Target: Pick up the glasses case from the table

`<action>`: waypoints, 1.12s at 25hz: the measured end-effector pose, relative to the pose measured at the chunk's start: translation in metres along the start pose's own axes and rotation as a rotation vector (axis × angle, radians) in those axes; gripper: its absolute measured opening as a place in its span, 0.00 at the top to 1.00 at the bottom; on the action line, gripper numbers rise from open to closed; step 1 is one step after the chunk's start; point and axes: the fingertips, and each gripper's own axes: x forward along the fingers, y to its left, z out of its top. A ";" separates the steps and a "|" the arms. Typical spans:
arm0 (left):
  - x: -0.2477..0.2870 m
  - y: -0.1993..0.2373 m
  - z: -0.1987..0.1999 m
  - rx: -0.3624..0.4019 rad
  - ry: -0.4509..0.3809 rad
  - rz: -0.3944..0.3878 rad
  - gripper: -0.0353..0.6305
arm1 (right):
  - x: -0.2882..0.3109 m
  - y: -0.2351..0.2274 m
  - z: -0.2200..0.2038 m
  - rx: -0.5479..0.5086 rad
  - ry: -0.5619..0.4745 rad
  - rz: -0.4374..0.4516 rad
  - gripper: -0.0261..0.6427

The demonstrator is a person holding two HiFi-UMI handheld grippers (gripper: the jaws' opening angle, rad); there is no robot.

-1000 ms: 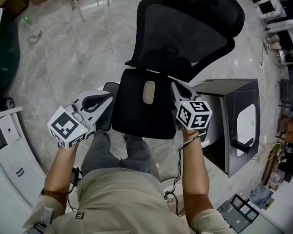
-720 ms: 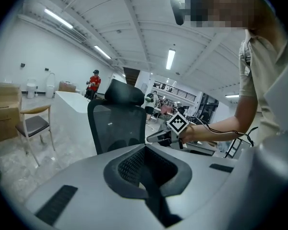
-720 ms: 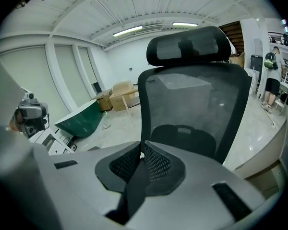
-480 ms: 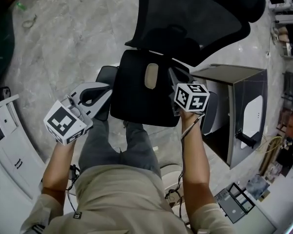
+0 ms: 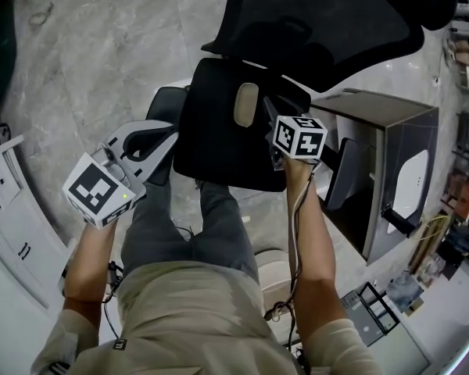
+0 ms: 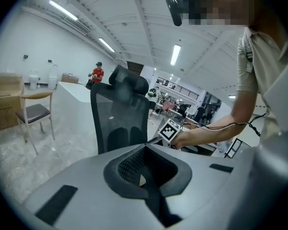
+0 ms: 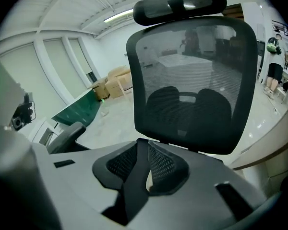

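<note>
Spotted the case (image 5: 246, 105) lying flat on a black seat (image 5: 219, 151), toward the backrest end, untouched. Got the right gripper (image 5: 267, 109) tipped down just beside it on the right, jaws only a crack apart after just opening a bit, nothing between them. Got the left gripper (image 5: 172, 135) off the seat's left side by the armrest (image 5: 166, 104), jaws pressed together, empty.
</note>
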 end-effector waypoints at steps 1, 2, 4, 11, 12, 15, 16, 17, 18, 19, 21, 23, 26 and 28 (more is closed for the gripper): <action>0.001 0.001 -0.003 -0.001 0.002 0.001 0.93 | 0.006 -0.001 -0.005 0.002 0.009 0.001 0.85; 0.002 0.003 -0.006 -0.003 0.004 0.002 0.93 | 0.011 -0.003 -0.010 0.004 0.018 0.001 0.84; 0.005 0.006 -0.011 -0.008 0.009 0.004 0.93 | 0.022 -0.007 -0.020 0.007 0.034 0.001 0.83; 0.012 0.014 -0.027 -0.020 0.019 0.010 0.93 | 0.057 -0.018 -0.054 0.014 0.089 -0.005 0.74; 0.013 0.014 -0.029 -0.023 0.020 0.010 0.93 | 0.061 -0.019 -0.059 0.015 0.096 -0.007 0.73; 0.017 0.018 -0.035 -0.028 0.020 0.014 0.93 | 0.074 -0.025 -0.072 0.018 0.117 -0.016 0.69; 0.019 0.020 -0.037 -0.029 0.019 0.015 0.93 | 0.079 -0.028 -0.076 0.019 0.127 -0.020 0.67; 0.021 0.022 -0.039 -0.032 0.020 0.017 0.93 | 0.084 -0.031 -0.081 0.019 0.138 -0.025 0.66; 0.022 0.023 -0.041 -0.035 0.021 0.018 0.93 | 0.089 -0.033 -0.087 0.020 0.150 -0.030 0.64; 0.023 0.024 -0.043 -0.037 0.022 0.019 0.93 | 0.093 -0.036 -0.093 0.022 0.162 -0.035 0.63; 0.025 0.026 -0.046 -0.042 0.023 0.020 0.93 | 0.101 -0.040 -0.104 0.033 0.184 -0.042 0.60; 0.026 0.029 -0.049 -0.046 0.025 0.020 0.93 | 0.110 -0.043 -0.113 0.045 0.202 -0.046 0.55; 0.030 0.032 -0.053 -0.051 0.026 0.019 0.93 | 0.121 -0.049 -0.124 0.050 0.223 -0.064 0.50; 0.032 0.034 -0.053 -0.051 0.020 0.017 0.93 | 0.129 -0.053 -0.129 0.058 0.224 -0.071 0.49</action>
